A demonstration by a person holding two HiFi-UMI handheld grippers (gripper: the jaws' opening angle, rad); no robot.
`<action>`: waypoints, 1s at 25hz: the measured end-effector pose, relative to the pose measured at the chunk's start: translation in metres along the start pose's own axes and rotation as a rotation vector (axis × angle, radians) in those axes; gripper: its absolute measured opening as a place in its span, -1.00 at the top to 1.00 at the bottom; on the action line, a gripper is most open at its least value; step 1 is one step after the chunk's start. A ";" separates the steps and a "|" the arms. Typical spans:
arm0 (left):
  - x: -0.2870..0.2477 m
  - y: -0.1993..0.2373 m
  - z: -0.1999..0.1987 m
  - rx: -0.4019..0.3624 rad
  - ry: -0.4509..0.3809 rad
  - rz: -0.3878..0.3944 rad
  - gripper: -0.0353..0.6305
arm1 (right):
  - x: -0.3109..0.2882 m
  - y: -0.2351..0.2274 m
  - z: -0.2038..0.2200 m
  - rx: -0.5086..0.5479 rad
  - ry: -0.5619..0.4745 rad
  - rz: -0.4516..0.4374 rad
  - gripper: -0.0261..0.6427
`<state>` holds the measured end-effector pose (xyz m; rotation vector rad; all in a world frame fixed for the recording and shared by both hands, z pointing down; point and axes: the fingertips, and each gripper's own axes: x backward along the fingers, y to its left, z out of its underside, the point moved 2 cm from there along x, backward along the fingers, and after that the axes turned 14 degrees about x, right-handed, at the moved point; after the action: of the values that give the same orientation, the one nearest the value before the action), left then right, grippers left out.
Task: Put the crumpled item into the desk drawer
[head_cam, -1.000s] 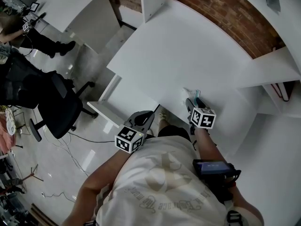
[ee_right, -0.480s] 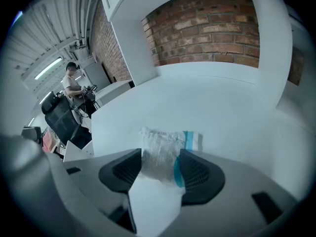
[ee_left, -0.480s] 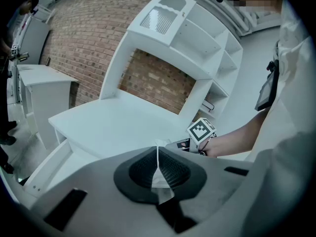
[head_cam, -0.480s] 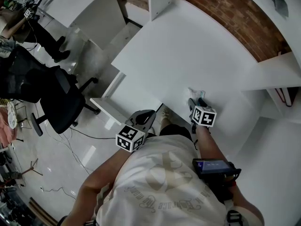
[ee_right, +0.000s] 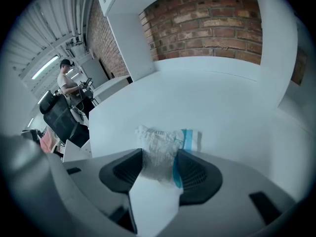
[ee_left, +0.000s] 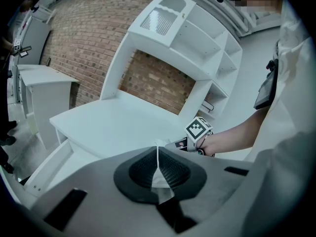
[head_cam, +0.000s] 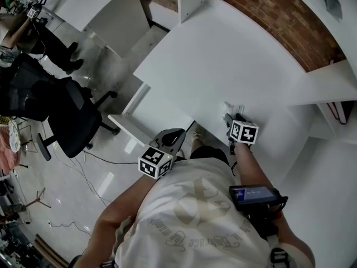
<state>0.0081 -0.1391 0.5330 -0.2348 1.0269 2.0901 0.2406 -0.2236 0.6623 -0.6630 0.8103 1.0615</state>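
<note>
Crumpled white plastic wrapper with a blue stripe (ee_right: 165, 144) lies on the white tabletop (head_cam: 223, 60), pinched in the right gripper (head_cam: 231, 117). The open white drawer (head_cam: 146, 119) waits at nine o'clock, near the closed, empty left gripper (ee_left: 158, 168).

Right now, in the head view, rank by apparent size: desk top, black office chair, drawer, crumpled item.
desk top
black office chair
drawer
crumpled item, partly hidden by the right gripper

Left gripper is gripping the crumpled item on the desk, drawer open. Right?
Wrong gripper. The right gripper view shows the right gripper holding the crumpled item on the desk; the left gripper is shut on nothing. The drawer is open.
</note>
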 end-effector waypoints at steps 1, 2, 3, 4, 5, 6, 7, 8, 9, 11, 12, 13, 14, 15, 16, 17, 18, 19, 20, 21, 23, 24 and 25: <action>0.001 0.000 0.000 0.000 0.000 0.000 0.81 | 0.000 0.001 0.000 0.008 0.005 0.002 0.21; 0.002 0.001 0.000 0.000 -0.001 0.000 0.82 | 0.000 0.001 0.000 0.011 0.008 0.004 0.23; 0.002 0.001 0.000 0.001 -0.003 0.000 0.82 | 0.000 0.001 0.000 0.008 0.008 0.004 0.26; 0.003 0.001 -0.001 0.002 -0.005 0.001 0.82 | -0.001 0.002 -0.001 -0.001 0.008 0.001 0.29; 0.003 0.002 -0.002 0.002 -0.007 0.002 0.81 | -0.001 0.002 -0.001 -0.009 0.008 -0.004 0.31; 0.003 0.003 -0.002 0.003 -0.009 0.001 0.81 | -0.001 0.003 -0.002 -0.011 0.009 -0.007 0.33; 0.004 0.003 -0.002 0.003 -0.010 0.001 0.81 | -0.002 0.004 -0.002 -0.009 0.010 -0.009 0.35; 0.004 0.004 -0.002 0.004 -0.011 -0.001 0.82 | -0.003 0.005 -0.003 -0.007 0.011 -0.009 0.36; 0.004 0.005 -0.002 0.005 -0.013 -0.002 0.82 | -0.003 0.005 -0.002 -0.006 0.012 -0.009 0.36; 0.005 0.006 -0.001 0.007 -0.017 -0.005 0.82 | -0.003 0.007 -0.002 -0.007 0.011 -0.008 0.38; 0.006 0.007 -0.002 0.008 -0.019 -0.006 0.81 | -0.003 0.008 -0.002 -0.007 0.009 -0.008 0.39; 0.007 0.009 -0.003 0.009 -0.023 -0.008 0.81 | -0.003 0.010 -0.003 -0.007 0.004 -0.009 0.40; 0.008 0.010 -0.004 0.010 -0.026 -0.009 0.82 | -0.003 0.012 -0.004 -0.007 -0.001 -0.012 0.41; 0.009 0.011 -0.004 0.011 -0.029 -0.011 0.81 | -0.003 0.014 -0.004 -0.007 -0.007 -0.014 0.42; 0.011 0.012 -0.005 0.012 -0.032 -0.013 0.81 | -0.002 0.016 -0.004 -0.007 -0.012 -0.016 0.43; 0.013 0.013 -0.005 0.013 -0.034 -0.014 0.81 | -0.002 0.018 -0.004 -0.007 -0.015 -0.017 0.43; 0.014 0.014 -0.005 0.014 -0.037 -0.015 0.81 | -0.002 0.020 -0.005 -0.007 -0.018 -0.018 0.44; 0.016 0.014 -0.005 0.015 -0.040 -0.016 0.81 | -0.001 0.021 -0.005 -0.005 -0.019 -0.018 0.44; 0.018 0.015 -0.006 0.016 -0.044 -0.018 0.82 | -0.001 0.023 -0.006 -0.001 -0.021 -0.019 0.44; 0.020 0.016 -0.006 0.018 -0.048 -0.020 0.81 | -0.001 0.024 -0.007 0.003 -0.022 -0.019 0.44; 0.026 0.018 -0.007 0.020 -0.058 -0.025 0.81 | 0.001 0.027 -0.009 0.010 -0.026 -0.016 0.44; 0.029 0.019 -0.007 0.020 -0.062 -0.028 0.81 | 0.002 0.029 -0.011 0.013 -0.029 -0.015 0.45; 0.032 0.020 -0.007 0.022 -0.068 -0.030 0.81 | 0.002 0.031 -0.012 0.016 -0.032 -0.014 0.45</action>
<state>-0.0292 -0.1338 0.5249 -0.1668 0.9990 2.0448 0.2095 -0.2211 0.6511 -0.6361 0.7847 1.0492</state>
